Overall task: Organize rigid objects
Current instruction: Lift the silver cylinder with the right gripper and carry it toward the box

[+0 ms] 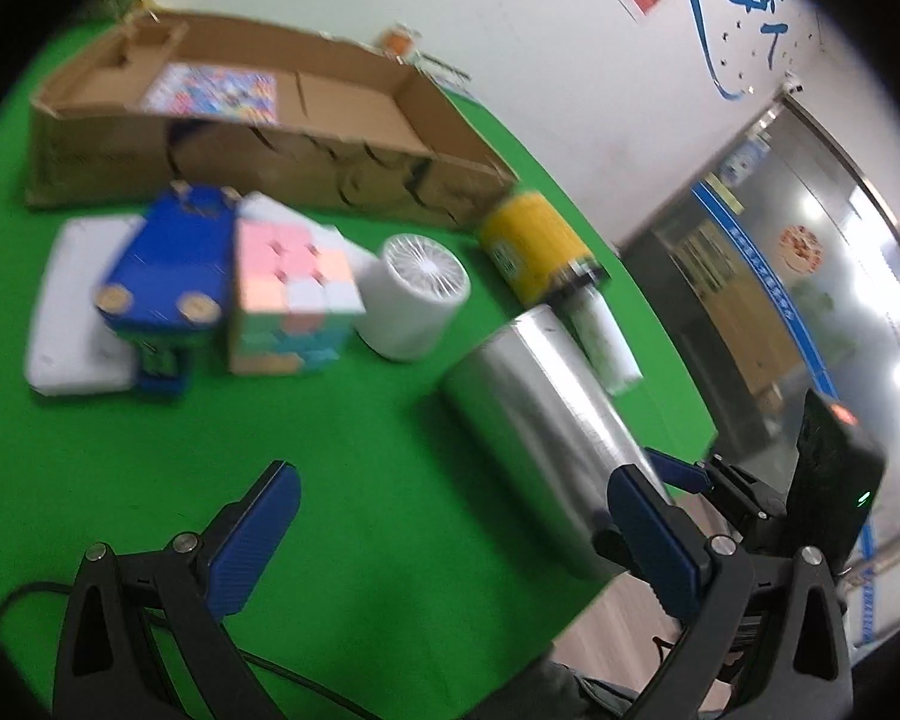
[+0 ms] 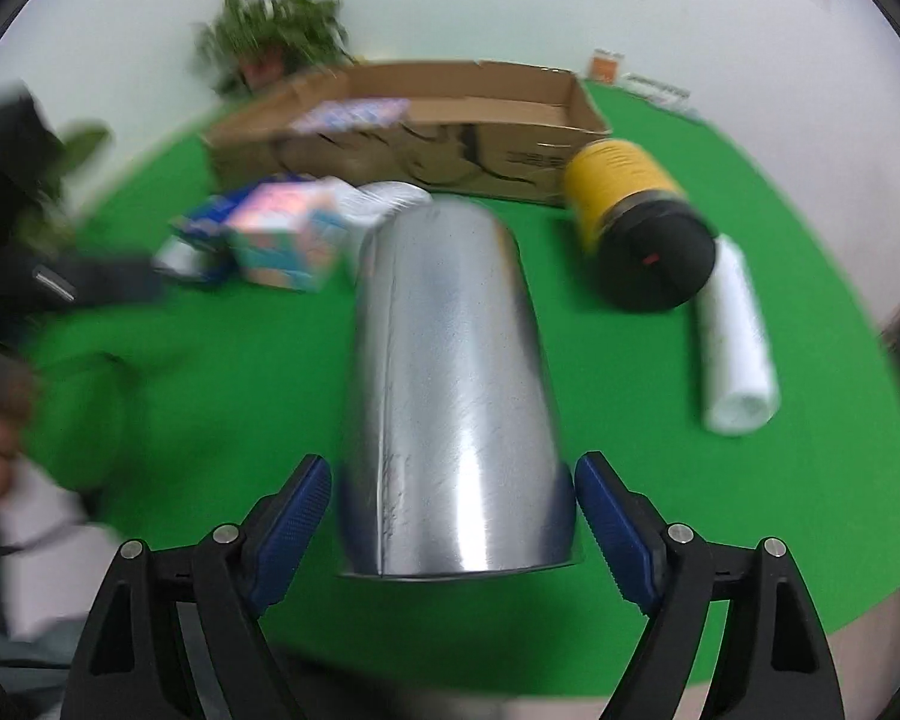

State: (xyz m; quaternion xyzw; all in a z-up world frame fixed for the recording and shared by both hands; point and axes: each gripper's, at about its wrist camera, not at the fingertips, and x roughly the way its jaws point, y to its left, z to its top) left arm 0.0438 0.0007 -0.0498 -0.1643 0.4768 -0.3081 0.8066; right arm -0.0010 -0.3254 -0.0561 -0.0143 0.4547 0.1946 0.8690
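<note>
A silver metal cylinder (image 2: 450,384) lies on the green table, its near end between the fingers of my open right gripper (image 2: 453,516); small gaps show on both sides. It also shows in the left wrist view (image 1: 540,444), with the right gripper (image 1: 690,480) at its end. My left gripper (image 1: 450,534) is open and empty above bare green cloth. A yellow can with a black lid (image 2: 636,222), a white roll (image 2: 735,336), a white round fan (image 1: 411,294), a pastel cube (image 1: 288,294) and a blue toy car (image 1: 168,258) lie on the table.
A long open cardboard box (image 1: 258,138) stands at the back of the table with a colourful flat item inside. A white pad (image 1: 72,300) lies under the blue car. The table edge runs close on the right. A plant (image 2: 270,42) stands behind the box.
</note>
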